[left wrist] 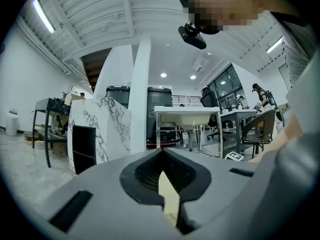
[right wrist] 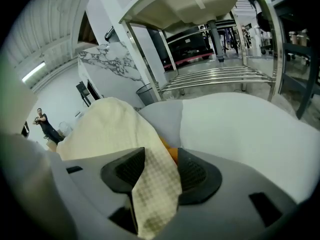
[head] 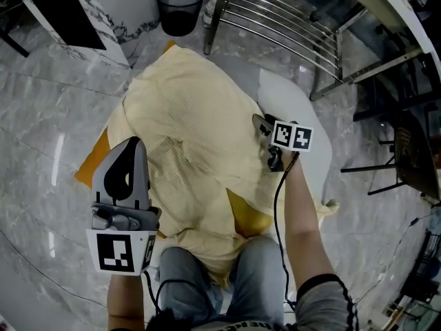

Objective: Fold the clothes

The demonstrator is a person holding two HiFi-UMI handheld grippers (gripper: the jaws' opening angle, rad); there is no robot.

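A pale yellow checked garment [head: 186,123] lies spread over an orange cushion [head: 89,169] on the floor. My left gripper [head: 134,147] is at its lower left edge. In the left gripper view the jaws [left wrist: 162,184] are pinched on a thin sliver of the yellow cloth [left wrist: 168,196]. My right gripper [head: 262,124] is over the garment's right edge, beside a white cushion [head: 293,92]. In the right gripper view its jaws [right wrist: 157,171] stand wide apart, and a loose strip of the checked cloth [right wrist: 155,189] lies between the pads, with orange showing behind it.
A black waste bin [head: 180,5] and a metal rack [head: 282,19] stand beyond the garment. A marble-patterned cabinet [head: 65,12] is at the far left, and a dark chair [head: 406,150] at the right. The person's legs in jeans [head: 207,281] are at the near edge.
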